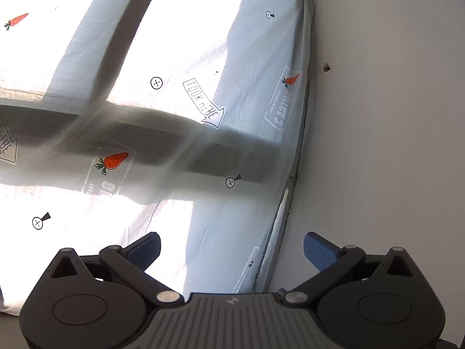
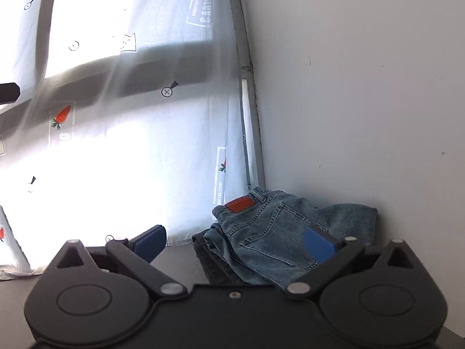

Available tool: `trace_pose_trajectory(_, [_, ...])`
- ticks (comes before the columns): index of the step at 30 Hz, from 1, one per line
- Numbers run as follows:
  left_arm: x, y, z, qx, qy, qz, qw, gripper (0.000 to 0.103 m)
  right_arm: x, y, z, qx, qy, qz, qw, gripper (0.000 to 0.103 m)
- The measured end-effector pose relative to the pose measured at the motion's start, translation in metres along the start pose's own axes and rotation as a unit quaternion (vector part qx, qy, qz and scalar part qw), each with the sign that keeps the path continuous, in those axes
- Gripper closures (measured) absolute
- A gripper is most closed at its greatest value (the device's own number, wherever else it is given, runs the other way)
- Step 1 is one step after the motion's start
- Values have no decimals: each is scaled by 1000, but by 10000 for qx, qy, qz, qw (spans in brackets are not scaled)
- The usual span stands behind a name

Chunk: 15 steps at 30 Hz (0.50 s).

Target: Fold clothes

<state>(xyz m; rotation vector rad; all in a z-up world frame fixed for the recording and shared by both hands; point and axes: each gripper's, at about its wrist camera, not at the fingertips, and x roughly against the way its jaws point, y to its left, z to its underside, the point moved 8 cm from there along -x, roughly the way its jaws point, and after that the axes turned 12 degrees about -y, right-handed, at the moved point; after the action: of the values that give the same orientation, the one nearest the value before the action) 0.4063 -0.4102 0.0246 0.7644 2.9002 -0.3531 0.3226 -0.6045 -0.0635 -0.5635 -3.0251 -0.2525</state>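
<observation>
A pair of light blue jeans point(image 2: 279, 226) with a red-brown waist patch lies folded in a stack on a dark surface, against the white wall, in the right wrist view. A darker garment point(image 2: 212, 261) lies under it. My right gripper point(image 2: 235, 244) is open and empty, just in front of the jeans, its right blue pad point(image 2: 319, 244) over the back pocket. My left gripper point(image 1: 232, 250) is open and empty, facing a printed sheet; no clothes show in the left wrist view.
A white sheet with carrot and arrow prints point(image 1: 162, 93) hangs over a bright window and fills the left of both views point(image 2: 130, 116). A white wall point(image 1: 377, 116) stands on the right point(image 2: 363, 101). A dark tabletop point(image 2: 180, 264) lies under the right gripper.
</observation>
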Motion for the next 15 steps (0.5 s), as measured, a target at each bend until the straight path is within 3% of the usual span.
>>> trace_pose_trajectory(2, [51,14,-24,91,-156,-480,9987,0,35,28,-8,-64,-110,-424,9990,0])
trace_pose_trajectory(6, [133,48,-48,304,-211,-1486,9882,0,89,83,-4,175,130,-1513,9882,0])
trace_pose_trajectory(8, [164,62,-56,248,-279,-1795,9831,0,115,108,-3,373,151,-1749,9838,0])
trace_pose_trajectory(12, [228,90,-72,-353,-123,-2457,9686,0,166,149,3,536,79,-2019,9779,0])
trace_pose_trajectory(15, [278,109,-78,-513,126,-2640,9631,0,206,175,13,528,275,-2115,9756,0])
